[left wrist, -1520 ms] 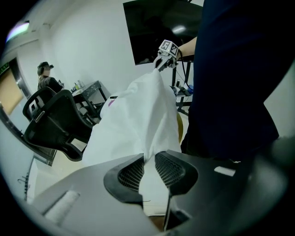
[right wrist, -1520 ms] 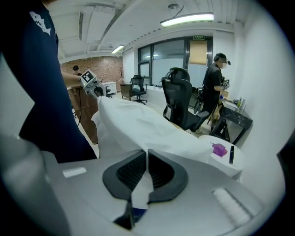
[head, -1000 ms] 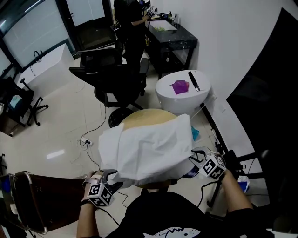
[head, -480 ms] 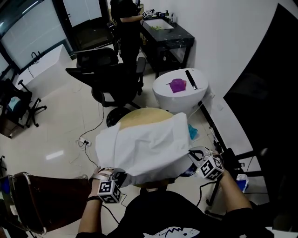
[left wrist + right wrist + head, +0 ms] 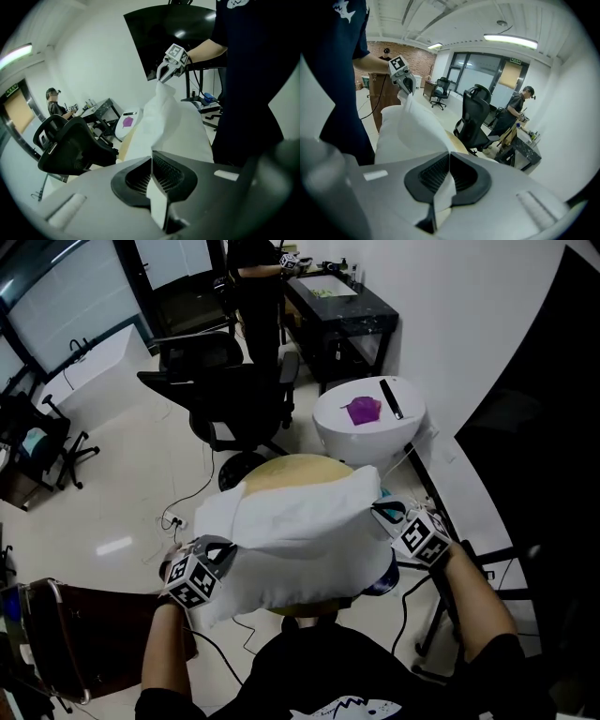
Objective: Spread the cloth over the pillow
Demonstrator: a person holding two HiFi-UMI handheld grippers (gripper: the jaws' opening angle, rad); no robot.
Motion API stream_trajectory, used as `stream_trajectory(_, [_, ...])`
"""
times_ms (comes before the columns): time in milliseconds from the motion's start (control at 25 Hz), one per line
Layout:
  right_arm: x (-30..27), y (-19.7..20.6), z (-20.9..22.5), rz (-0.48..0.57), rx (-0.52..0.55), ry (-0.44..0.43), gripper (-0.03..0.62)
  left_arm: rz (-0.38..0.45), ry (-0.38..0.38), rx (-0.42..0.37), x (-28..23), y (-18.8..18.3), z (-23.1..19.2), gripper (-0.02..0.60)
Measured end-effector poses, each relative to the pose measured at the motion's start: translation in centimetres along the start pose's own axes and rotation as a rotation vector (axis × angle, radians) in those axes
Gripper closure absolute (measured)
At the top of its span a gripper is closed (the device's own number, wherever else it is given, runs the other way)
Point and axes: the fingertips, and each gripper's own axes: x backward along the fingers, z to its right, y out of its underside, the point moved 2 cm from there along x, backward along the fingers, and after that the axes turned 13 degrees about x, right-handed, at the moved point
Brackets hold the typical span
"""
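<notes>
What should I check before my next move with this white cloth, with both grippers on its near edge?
1. Left gripper grip: ok. Its jaws have just closed and now pinch a near corner of the cloth.
2. Right gripper grip: ok. Its jaws have just closed on the other near corner.
3. Cloth between the grippers: ok. It is lifted and stretched, with no deep sag.
4. Far edge: ok. It lies on the round table.
5. Pillow fully covered: cannot tell. It is white on white under the cloth.
6. Office chair beyond the table: ok. It stands apart from the cloth.
</notes>
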Motion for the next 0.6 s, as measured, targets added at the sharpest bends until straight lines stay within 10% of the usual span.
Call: stream_trajectory(600, [-12.3, 2.1, 3.0, -0.143, 0.031, -0.070, 0.576, -0.180, -0.022, 0.054, -6.4, 3.1, -4.1, 0.579])
